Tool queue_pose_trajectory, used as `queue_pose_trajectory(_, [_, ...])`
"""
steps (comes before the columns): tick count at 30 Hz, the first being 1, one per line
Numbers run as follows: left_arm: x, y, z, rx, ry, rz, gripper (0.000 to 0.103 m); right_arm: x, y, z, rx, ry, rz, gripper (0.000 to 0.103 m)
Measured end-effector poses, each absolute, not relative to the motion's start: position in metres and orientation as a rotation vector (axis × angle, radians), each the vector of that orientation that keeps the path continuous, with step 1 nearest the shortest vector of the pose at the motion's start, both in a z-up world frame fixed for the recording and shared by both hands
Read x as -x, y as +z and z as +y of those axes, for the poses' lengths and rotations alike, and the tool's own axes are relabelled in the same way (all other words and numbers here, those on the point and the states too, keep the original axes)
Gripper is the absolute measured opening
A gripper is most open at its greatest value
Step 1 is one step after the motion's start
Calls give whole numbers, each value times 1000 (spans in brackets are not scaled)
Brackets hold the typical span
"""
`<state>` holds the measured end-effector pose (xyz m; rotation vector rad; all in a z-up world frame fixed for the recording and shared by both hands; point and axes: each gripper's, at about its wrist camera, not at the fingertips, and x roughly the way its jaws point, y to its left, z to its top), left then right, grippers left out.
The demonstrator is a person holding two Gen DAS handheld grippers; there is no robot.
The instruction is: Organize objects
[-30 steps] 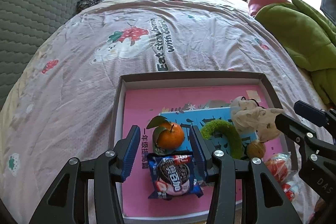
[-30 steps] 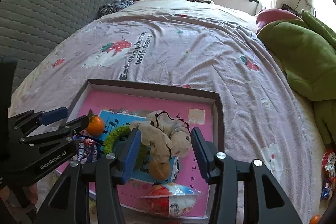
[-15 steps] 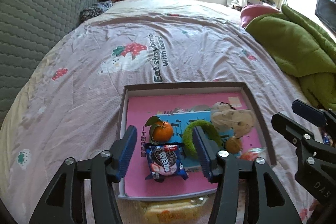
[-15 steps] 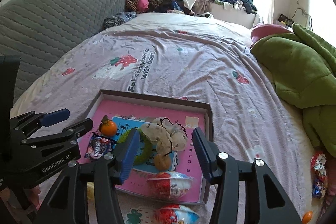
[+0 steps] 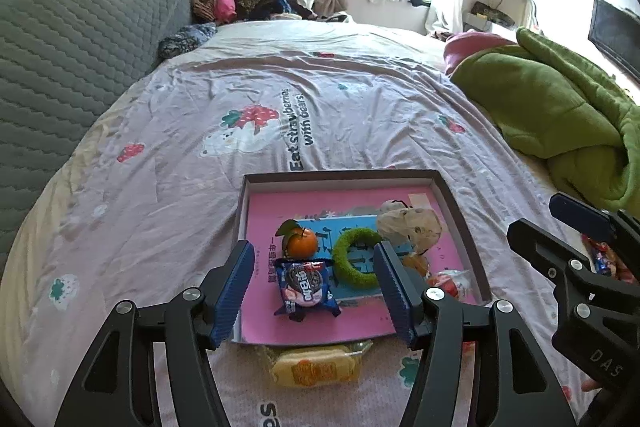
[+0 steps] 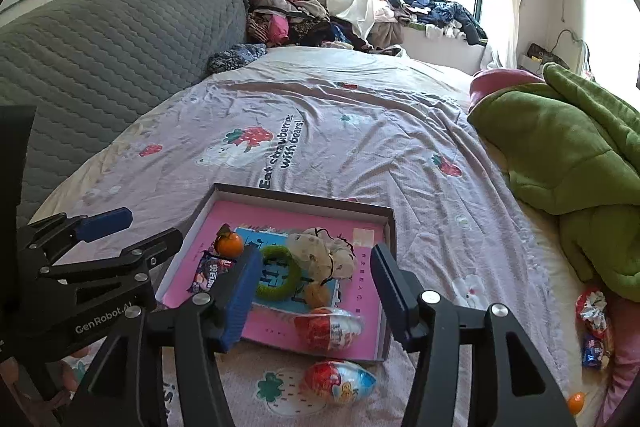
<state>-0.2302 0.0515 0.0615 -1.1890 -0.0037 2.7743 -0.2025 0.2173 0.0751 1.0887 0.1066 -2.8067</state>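
2 tongs [image 5: 314, 293] [image 6: 316, 291] spread above box rim [image 5: 340, 175].

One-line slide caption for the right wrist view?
Open right gripper above a pink-lined tray of snacks on a bed, one wrapped egg lying outside it.

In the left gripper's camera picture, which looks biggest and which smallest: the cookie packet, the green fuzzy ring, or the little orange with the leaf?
1. Cookie packet and green fuzzy ring: they look about alike, and the packet lies nearer the camera, so I will not rank them.
2. Orange with the leaf: clearly smallest.
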Motion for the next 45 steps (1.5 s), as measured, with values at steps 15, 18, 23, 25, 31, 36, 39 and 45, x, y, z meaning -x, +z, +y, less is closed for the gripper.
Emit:
queue_pose_trajectory(15, [187, 84, 50, 1116, 2799, 4, 64, 164, 94, 221, -1025, -2823, 91, 67])
queue_pose_trajectory(18, [181, 89, 49, 1109, 2797, 1, 64, 159, 98, 222, -1017, -2832, 98, 67])
queue_pose_trajectory(23, [172, 101, 46, 1082, 2808, 3, 64, 148, 110, 225, -984, -2849, 90, 67])
queue_pose_trajectory(25, [165, 105, 45, 1066, 2810, 2, 64, 142, 114, 225, -972, -2850, 90, 67])
queue_pose_trajectory(31, [149, 111, 44, 1051, 2806, 16, 64, 128, 121, 225, -951, -2853, 109, 67])
queue_pose_trajectory(36, [135, 110, 44, 1049, 2803, 25, 65, 113, 121, 224, -940, -2856, 129, 67])
queue_pose_trajectory(39, [127, 109, 42, 1047, 2802, 23, 65, 104, 119, 227, -932, -2860, 136, 67])
queue_pose_trajectory(45, [113, 103, 41, 1061, 2799, 27, 65, 88, 113, 230, -936, -2866, 148, 68])
